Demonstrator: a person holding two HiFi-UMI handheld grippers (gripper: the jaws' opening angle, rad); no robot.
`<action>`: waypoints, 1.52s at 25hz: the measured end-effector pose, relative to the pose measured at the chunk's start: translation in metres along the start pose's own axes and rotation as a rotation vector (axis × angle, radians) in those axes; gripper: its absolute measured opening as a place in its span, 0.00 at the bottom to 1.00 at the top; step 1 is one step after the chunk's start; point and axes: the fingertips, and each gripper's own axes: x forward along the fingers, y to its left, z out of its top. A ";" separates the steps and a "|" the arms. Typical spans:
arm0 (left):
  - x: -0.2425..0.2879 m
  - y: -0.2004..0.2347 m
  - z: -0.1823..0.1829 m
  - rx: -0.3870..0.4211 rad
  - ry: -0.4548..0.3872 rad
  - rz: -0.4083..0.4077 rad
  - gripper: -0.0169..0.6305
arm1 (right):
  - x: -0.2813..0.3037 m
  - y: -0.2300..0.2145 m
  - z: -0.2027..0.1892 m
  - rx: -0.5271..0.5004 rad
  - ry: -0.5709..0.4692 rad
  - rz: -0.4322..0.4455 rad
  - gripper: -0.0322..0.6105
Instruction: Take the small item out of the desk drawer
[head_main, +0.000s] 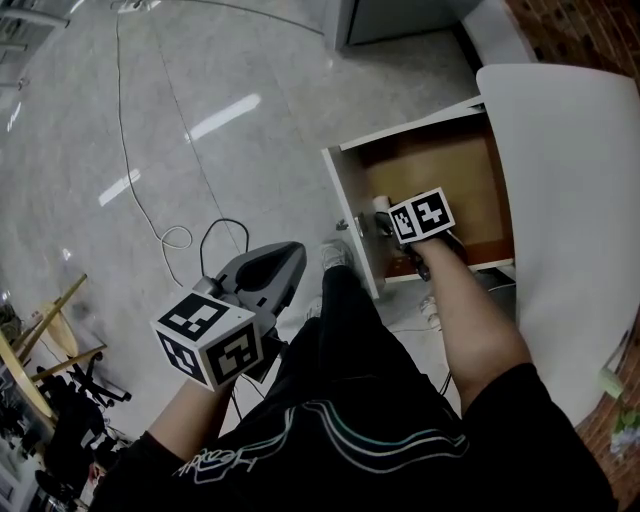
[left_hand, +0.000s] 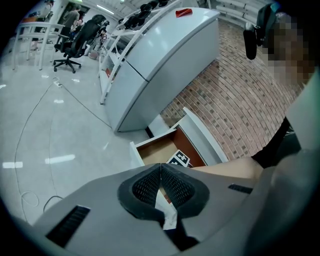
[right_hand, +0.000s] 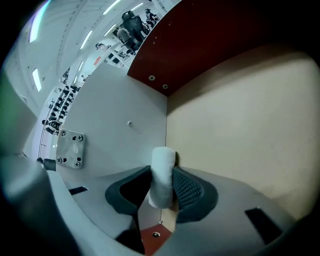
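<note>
The desk drawer (head_main: 440, 160) stands pulled open, its wooden floor bare. My right gripper (head_main: 386, 222) reaches into the drawer's front left corner. In the right gripper view a small white roll (right_hand: 162, 175) stands upright between the two pads of the right gripper (right_hand: 161, 184), and both pads press on its sides. The same roll (head_main: 381, 205) shows as a pale spot by the drawer's front panel in the head view. My left gripper (head_main: 288, 258) hangs over the floor, left of the drawer, with its jaws shut (left_hand: 160, 167) and holding nothing. The open drawer (left_hand: 157, 150) lies beyond its tips.
A white desk top (head_main: 565, 190) covers the drawer's right side. The drawer's white front panel (right_hand: 115, 125) carries a metal plate (right_hand: 70, 146). A cable (head_main: 150, 190) loops over the grey floor. The person's black-clad legs and shoes (head_main: 337, 255) stand beside the drawer. Office chairs (left_hand: 77, 37) stand far off.
</note>
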 end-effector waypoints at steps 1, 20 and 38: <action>0.000 0.001 0.000 -0.001 0.000 0.004 0.06 | 0.001 0.000 0.000 -0.001 0.000 -0.002 0.28; -0.006 -0.005 -0.007 0.000 0.003 0.004 0.06 | -0.012 0.001 -0.003 0.047 -0.034 -0.037 0.27; -0.066 -0.065 -0.008 0.097 -0.053 -0.039 0.06 | -0.151 0.075 0.009 -0.019 -0.340 -0.069 0.27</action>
